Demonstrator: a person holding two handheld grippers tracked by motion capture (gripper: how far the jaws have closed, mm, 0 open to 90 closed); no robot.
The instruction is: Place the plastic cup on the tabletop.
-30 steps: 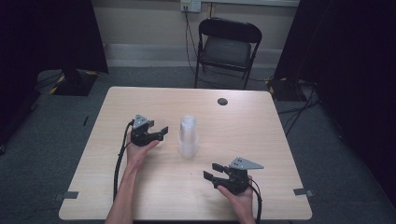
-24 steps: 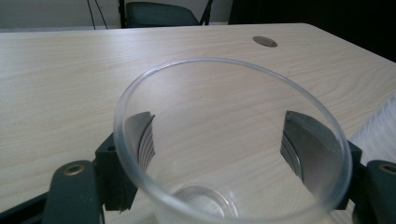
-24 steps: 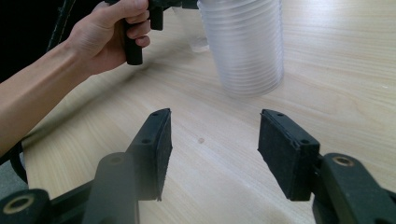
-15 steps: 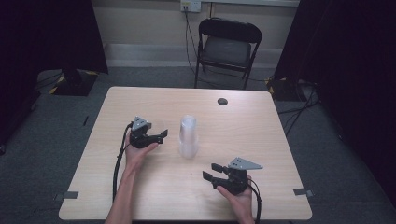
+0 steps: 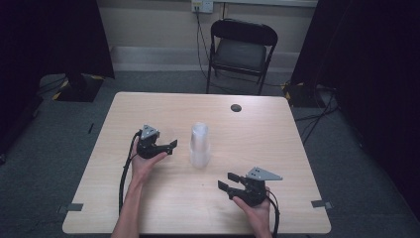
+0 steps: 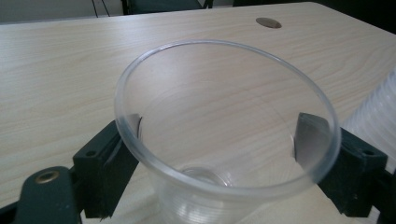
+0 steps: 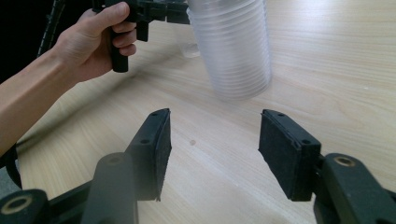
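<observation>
With a single clear cup (image 6: pixel 224 140) gripped lightly in the left tool (image 5: pixel 157 147) and the right tool (image 7: pixel 212 149) held wide open, the cup is best set down level on the bench (image 5: pixel 277 148), clear of the stack of cups (image 5: pixel 199 145).

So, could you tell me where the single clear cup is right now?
The cup sits between the left gripper's jaws in the left gripper view, just left of the cup stack at mid-table.

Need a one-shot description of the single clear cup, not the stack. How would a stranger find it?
Start at the wooden table, then the left tongs beside the stack of clear cups. The single clear cup sits between those tongs' jaws, alone and mouth-up, unlike the tall nested stack.
</observation>
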